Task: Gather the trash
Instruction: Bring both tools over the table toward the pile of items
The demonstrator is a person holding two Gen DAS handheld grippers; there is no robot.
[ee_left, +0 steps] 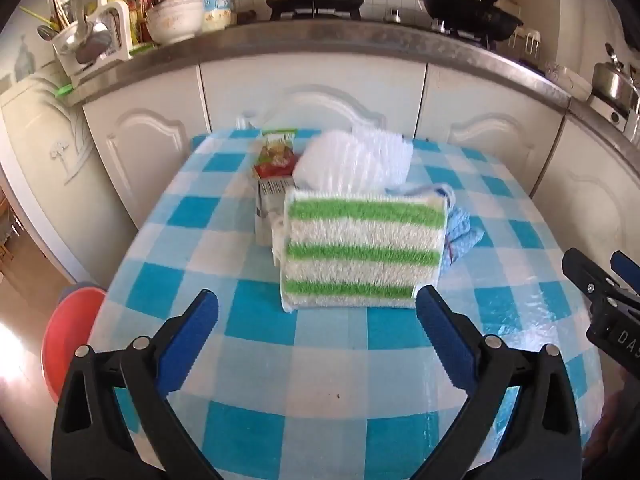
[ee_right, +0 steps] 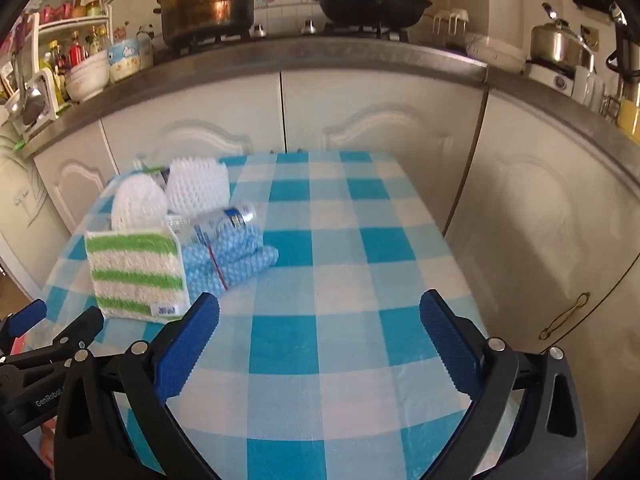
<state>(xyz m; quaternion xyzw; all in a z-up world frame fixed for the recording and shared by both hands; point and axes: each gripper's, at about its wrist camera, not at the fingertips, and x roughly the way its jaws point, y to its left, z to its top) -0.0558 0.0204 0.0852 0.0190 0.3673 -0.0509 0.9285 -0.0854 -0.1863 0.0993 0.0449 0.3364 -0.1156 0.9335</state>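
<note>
Checked plastic tablecloth (ee_left: 256, 344) | fuzzy striped sponge (ee_left: 364, 252), possibly packaged | both hand-held grippers (ee_left: 318, 320) (ee_right: 320, 320) wide, empty

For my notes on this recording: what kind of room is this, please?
A home kitchen, most likely. A large pot and a black wok sit on a gas stove, bowls and bottles stand on the counter, with white cabinets below.

A green-and-white striped sponge (ee_left: 362, 254) lay flat at the front of the pile. Behind it sat two white foam fruit nets (ee_right: 196, 189), a juice carton (ee_left: 269, 184), a clear plastic bottle (ee_right: 226, 220) and a crumpled blue dotted cloth (ee_right: 236, 260), all touching.
</note>
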